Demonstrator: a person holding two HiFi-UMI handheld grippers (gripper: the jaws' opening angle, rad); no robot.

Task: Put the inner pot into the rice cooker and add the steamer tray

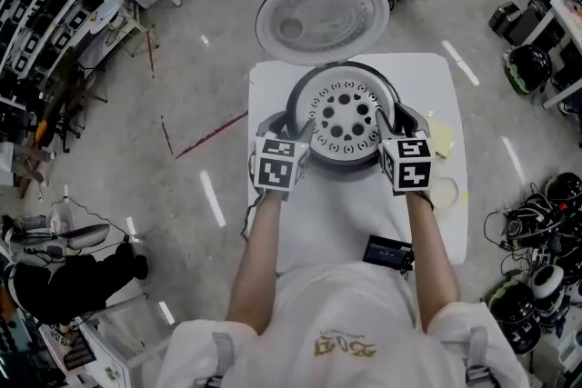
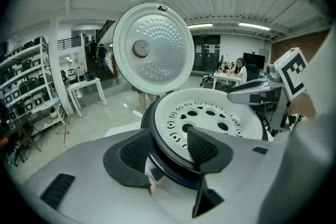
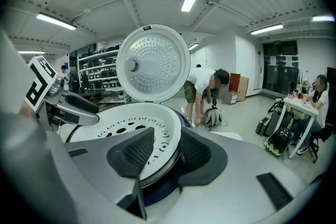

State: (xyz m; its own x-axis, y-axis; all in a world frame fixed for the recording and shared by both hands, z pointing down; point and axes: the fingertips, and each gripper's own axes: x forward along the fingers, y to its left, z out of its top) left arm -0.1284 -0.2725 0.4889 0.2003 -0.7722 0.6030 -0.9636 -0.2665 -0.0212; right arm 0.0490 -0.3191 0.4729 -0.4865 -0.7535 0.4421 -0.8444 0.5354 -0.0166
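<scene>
- The left gripper (image 2: pixel 168 150) has its jaws spread, with the white tray (image 2: pixel 210 115) rim between them, not pinched.
- The right gripper (image 3: pixel 160 152) has its jaws spread around the same rim.

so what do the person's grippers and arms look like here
Both the left gripper and right gripper have light grey moulded bodies, with jaws lined by black ribbed pads. Each carries a white cube printed with black square markers. The person wears a white short-sleeved shirt; forearms are bare.
</scene>
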